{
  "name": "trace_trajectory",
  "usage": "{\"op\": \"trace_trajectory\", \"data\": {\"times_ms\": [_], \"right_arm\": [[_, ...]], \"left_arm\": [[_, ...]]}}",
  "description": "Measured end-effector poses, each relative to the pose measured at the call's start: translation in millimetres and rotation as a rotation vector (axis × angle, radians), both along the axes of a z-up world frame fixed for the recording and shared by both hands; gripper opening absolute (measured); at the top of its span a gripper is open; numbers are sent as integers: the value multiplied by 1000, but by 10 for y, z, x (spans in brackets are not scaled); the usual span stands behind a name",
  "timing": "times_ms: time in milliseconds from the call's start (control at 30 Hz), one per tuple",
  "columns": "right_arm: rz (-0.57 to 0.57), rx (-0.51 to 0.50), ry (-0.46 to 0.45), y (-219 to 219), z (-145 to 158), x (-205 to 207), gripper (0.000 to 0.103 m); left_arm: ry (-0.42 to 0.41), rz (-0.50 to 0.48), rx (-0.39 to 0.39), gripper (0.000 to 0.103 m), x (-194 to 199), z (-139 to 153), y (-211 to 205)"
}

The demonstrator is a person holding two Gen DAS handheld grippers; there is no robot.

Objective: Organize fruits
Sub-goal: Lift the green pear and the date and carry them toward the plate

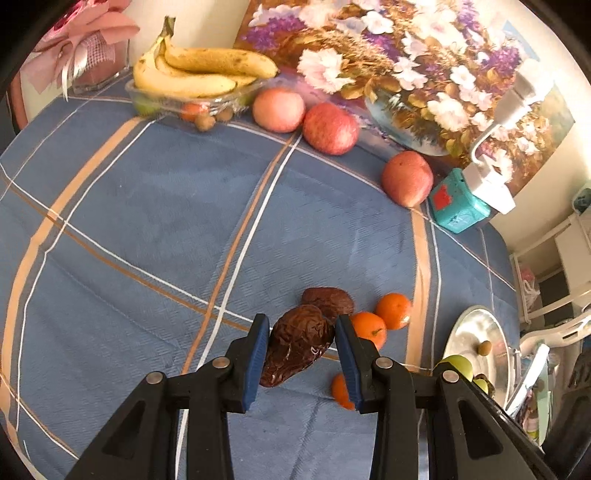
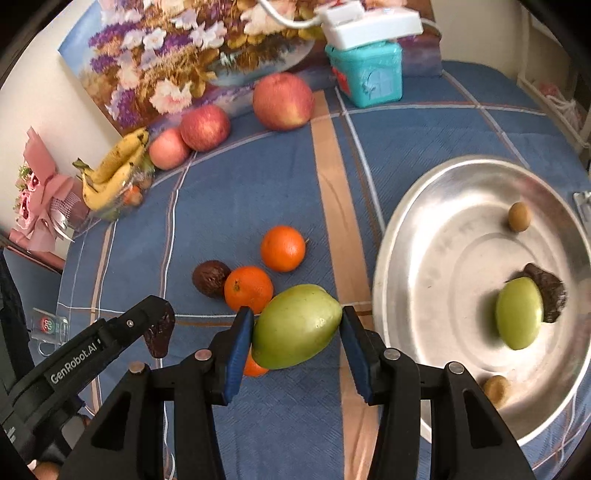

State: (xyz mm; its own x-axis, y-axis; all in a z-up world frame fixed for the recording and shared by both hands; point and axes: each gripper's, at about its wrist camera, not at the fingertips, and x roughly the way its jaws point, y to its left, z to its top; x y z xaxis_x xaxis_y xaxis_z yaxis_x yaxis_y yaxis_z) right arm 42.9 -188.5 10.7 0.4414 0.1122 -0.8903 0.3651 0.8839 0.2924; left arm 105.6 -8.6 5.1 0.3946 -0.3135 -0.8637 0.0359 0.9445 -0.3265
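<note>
My left gripper [image 1: 301, 325] is shut on a wrinkled dark brown fruit [image 1: 295, 347], held just above the blue checked cloth; the right wrist view shows that gripper [image 2: 159, 328] at lower left. My right gripper [image 2: 297, 314] is shut on a green fruit [image 2: 299, 325], both blue pads touching it. Below lie a second brown fruit [image 2: 211, 282] and three oranges [image 2: 282, 248], one partly hidden. To the right, the metal plate [image 2: 443, 258] holds another green fruit [image 2: 519, 317], a brown fruit [image 2: 550, 295] and two small tan fruits [image 2: 519, 217].
Three red apples [image 1: 330, 127] line the back by a flower painting [image 1: 388, 55]. Bananas [image 1: 199, 74] fill a clear tray at back left beside a pink bouquet [image 1: 81, 44]. A teal box [image 1: 458, 203] with a white power strip [image 2: 369, 22] stands at back right.
</note>
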Motion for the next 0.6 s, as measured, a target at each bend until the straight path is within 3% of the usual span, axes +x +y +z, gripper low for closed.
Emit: {"op": "trace_trajectory", "data": {"times_ms": [333, 600], "right_arm": [[-88, -59, -20, -347, 111, -141, 50], [-208, -87, -13, -847, 122, -308, 50]], "left_arm": [[-20, -113, 21, 39, -119, 99, -483], [-12, -318, 20, 39, -304, 139, -1219]]}}
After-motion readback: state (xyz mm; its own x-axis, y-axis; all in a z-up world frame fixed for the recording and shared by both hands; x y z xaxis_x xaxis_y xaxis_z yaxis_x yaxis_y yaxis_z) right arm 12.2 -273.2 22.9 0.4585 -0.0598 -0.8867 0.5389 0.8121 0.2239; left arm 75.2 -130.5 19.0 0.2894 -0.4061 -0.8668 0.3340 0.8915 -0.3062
